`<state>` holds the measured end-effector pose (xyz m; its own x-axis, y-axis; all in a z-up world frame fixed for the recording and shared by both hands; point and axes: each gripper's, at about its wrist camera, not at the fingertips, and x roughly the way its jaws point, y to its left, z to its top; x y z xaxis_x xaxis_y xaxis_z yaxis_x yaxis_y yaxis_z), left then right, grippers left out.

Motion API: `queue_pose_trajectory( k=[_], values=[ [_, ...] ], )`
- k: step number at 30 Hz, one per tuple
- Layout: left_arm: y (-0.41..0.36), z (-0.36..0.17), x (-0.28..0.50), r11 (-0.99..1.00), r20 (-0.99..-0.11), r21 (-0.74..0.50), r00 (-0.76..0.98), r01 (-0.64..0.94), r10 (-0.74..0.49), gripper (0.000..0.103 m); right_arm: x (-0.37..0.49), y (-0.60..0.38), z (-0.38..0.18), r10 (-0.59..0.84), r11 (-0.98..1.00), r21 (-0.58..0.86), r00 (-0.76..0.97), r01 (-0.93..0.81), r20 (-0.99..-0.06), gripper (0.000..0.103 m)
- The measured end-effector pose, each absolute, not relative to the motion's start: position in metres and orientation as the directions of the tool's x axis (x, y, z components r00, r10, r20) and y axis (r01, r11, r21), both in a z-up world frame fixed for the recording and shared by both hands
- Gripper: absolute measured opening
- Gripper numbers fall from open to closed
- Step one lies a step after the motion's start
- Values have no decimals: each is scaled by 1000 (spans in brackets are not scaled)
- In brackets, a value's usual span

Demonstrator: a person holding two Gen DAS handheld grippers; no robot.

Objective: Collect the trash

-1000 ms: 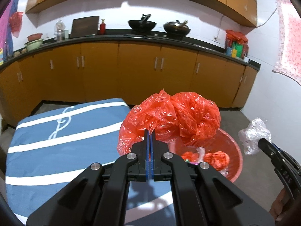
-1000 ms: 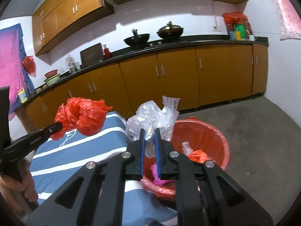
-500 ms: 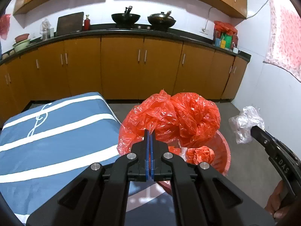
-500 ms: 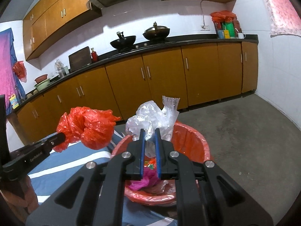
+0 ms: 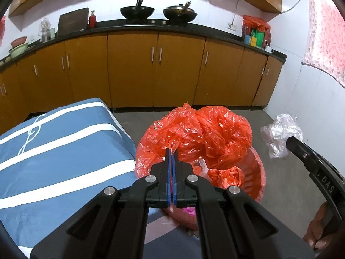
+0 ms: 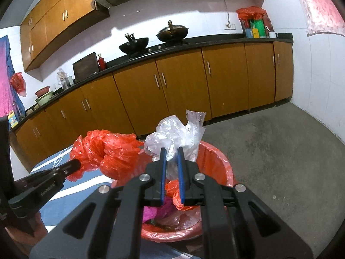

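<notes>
Now that both bags have come over the bin (image 6: 224, 164), the left gripper (image 5: 171, 151) pinches the red bag (image 5: 207, 133) and the right gripper (image 6: 171, 151) the clear bag (image 6: 174, 133), ready to drop.

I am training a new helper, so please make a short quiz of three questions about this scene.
1. Which gripper holds the red bag?
2. True or false: the clear bag already lies in the bin.
3. The bin stands: A) on the counter, B) on the floor, C) on the blue cloth.

Key:
1. The left gripper.
2. False; the right gripper holds it above the bin.
3. B.
</notes>
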<state>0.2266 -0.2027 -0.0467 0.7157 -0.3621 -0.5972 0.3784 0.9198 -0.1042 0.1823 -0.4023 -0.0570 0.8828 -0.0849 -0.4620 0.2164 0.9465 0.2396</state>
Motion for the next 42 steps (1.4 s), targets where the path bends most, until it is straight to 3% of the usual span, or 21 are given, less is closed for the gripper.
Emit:
queue_pose_trajectory(
  k=[11,17,27,29,30,31,35,42],
  values=[
    [-218,-66,243,913,-624,-120,686,389,-374,1,201,-410,-66,-64,945,257,885,202,-460,12],
    [-221,-82,253,908,-662,-147,642,393,-386,6,205,-417,-78,-52,939,279,882,204,-469,28],
    [-199,-76,246,923,-657,-148,662,355,-361,19,177,-426,-72,-85,933,280,892,228,-444,37],
    [-192,-69,241,926,-645,-148,676,346,-356,29,166,-422,-65,-94,933,278,900,229,-426,42],
    [-189,-64,238,929,-636,-144,687,340,-350,43,163,-421,-61,-96,933,279,903,229,-419,46],
    [-184,-59,233,932,-622,-139,703,334,-344,51,157,-417,-57,-101,934,276,907,228,-409,48],
    [-167,-41,211,939,-576,-105,749,329,-327,55,136,-402,-40,-108,943,254,921,214,-374,62],
    [-133,-17,166,952,-496,-68,818,297,-291,79,95,-365,-10,-89,968,200,949,154,-301,89]
  ],
)
